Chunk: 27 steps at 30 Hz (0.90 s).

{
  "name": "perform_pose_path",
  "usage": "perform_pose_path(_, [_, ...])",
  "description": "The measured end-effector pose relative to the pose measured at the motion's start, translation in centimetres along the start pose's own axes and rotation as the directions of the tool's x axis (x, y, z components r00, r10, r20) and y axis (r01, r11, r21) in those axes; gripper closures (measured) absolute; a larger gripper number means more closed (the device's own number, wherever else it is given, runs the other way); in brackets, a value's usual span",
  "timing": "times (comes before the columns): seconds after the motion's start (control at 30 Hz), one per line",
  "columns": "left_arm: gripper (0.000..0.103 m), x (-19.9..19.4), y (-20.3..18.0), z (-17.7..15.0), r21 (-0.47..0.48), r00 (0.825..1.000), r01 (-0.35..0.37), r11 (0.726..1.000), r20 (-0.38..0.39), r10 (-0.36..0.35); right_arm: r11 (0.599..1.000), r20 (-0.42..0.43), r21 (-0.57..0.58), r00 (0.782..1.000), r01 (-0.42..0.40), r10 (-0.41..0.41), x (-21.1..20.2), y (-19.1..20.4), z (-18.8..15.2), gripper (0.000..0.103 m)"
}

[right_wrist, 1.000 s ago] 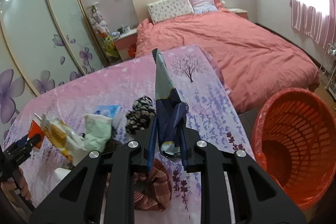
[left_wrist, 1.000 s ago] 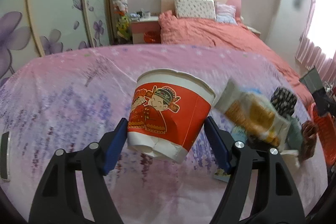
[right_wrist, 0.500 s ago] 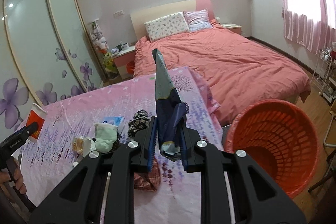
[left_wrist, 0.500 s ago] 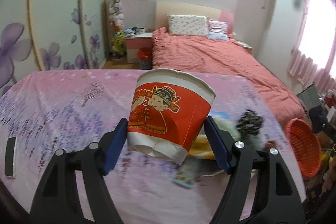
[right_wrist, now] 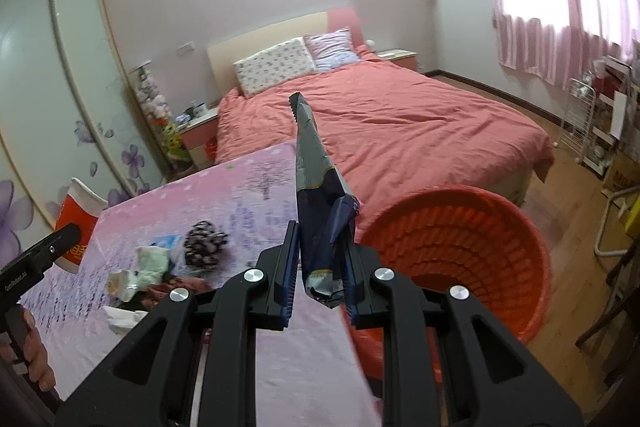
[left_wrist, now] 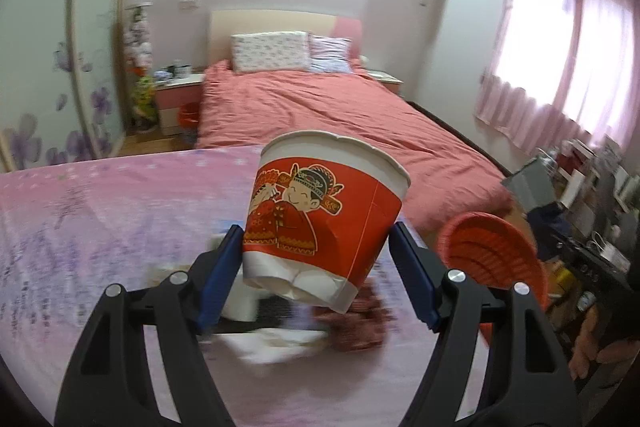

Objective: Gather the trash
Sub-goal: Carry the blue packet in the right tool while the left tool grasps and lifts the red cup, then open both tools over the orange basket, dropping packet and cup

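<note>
Mid-carry step right now, both tongs loaded. Left tongs (left_wrist: pixel 316 263) gripping a red noodle cup (left_wrist: pixel 320 215) by its lower half, cup tilting a bit, hanging above the pink tabletop (left_wrist: pixel 80 227). Right tongs (right_wrist: pixel 322 267) pinching a dark blue wrapper (right_wrist: pixel 320 203) that's sticking straight up and ahead between the pads. Orange bin (right_wrist: pixel 460 255) sitting just right of and below the right tongs, rim nearly touching the right finger in that view; further off to the right from the left tongs. More litter (right_wrist: pixel 168 267) still lying down-left of the right tongs. Probably calling for swinging the wrapper over the bin mouth and letting go, then bringing the cup across. Watching for the floppy wrapper catching on the rim.
</note>
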<state>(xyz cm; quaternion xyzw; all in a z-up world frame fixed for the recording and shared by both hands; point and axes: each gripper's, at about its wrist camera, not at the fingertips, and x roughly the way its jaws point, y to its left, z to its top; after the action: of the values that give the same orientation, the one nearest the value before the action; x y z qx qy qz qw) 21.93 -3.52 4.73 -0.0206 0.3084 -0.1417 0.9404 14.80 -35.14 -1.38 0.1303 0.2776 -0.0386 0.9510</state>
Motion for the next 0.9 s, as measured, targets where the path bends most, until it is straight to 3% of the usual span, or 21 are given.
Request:
perform_pose_path(0.27, [0.031,3.9,-8.3,-1.3,0.059,0.989,0.139,0.989,-0.059,-0.136,0.997,0.001,0.061,0.998,0.056,-0.056,0.4,-4.5,-0.3,0.083])
perform_pose_path(0.47, [0.031,7.6,-14.0,-2.7,0.089,0.967,0.234,0.968,-0.125,-0.222,0.99,-0.01,0.116,0.997,0.079,-0.079,1.1,-7.6,-0.3,0.083])
perform_pose_path(0.8, [0.03,13.0,-19.6,-4.0,0.126,0.942,0.294,0.948,-0.206,-0.264,0.976,-0.036,0.203,0.997,0.081,-0.076,3.1,-12.0,-0.1,0.081])
perform_pose_path(0.9, [0.027,14.3,-20.6,-4.3,0.135,0.939,0.29,0.947,-0.232,-0.255,0.972,-0.057,0.223,0.996,0.077,-0.066,3.8,-12.9,-0.6,0.07])
